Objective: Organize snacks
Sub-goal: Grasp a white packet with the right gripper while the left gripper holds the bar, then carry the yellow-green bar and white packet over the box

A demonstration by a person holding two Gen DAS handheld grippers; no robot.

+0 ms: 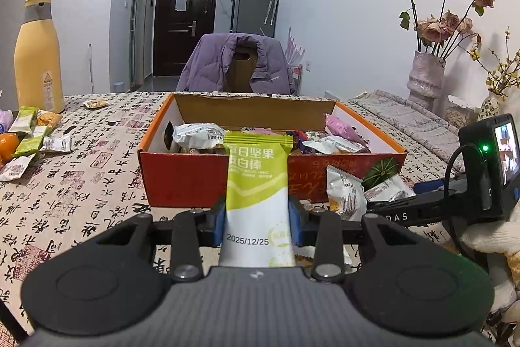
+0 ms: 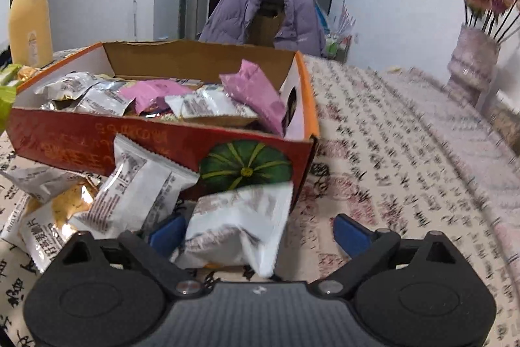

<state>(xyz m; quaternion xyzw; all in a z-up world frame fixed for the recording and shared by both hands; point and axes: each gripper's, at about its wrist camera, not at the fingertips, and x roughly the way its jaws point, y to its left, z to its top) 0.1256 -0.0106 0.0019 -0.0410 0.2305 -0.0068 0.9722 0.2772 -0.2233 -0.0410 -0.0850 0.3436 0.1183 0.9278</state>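
Left tool [image 1: 259, 221] clenched on a flat, glossy green-and-white bar wrapper [image 1: 256, 184], upright between the blue pads, its top edge at the near wall of the orange-red cardboard box [image 1: 182, 178]. Right tool [image 2: 260, 231] released, jaws wide around a crinkly white foil packet [image 2: 237, 226] lying on the bench [image 2: 406, 168] against the box's near corner; only the left pad is close. More crinkled packets [image 2: 136, 191] crowd the left; cloth-covered bench to the right is free.
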